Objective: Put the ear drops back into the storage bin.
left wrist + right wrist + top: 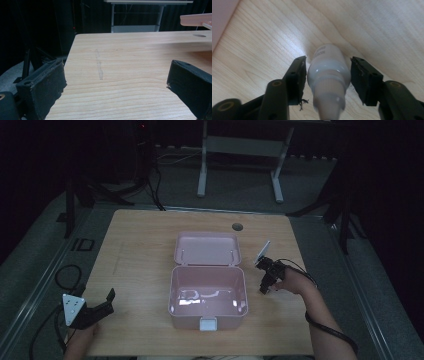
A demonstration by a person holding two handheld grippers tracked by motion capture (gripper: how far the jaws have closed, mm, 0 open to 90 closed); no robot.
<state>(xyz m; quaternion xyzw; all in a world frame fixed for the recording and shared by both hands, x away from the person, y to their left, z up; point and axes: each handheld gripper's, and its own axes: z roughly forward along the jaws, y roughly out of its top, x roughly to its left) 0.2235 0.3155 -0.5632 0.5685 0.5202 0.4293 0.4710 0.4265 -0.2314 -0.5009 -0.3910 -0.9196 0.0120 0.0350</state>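
A small white bottle (327, 58) with a tapered tip lies on the wooden table (262, 45), tip towards the camera. My right gripper (328, 73) straddles its widest part, and both black pads sit against its sides. From above, the right gripper (263, 287) points down at the table just right of an open pink box (172, 290). The box's lid (207, 248) is folded back flat behind it. My left gripper (107, 302) rests near the front left corner of the table. In its own view the left gripper (116, 82) stands wide open over bare wood.
The pink lid's edge (195, 20) shows at the upper right of the left gripper view. A round cable hole (237, 226) sits near the table's far edge. Beyond the table stands a white desk frame (240, 150) on a dark floor. Cables (67, 275) lie at the left.
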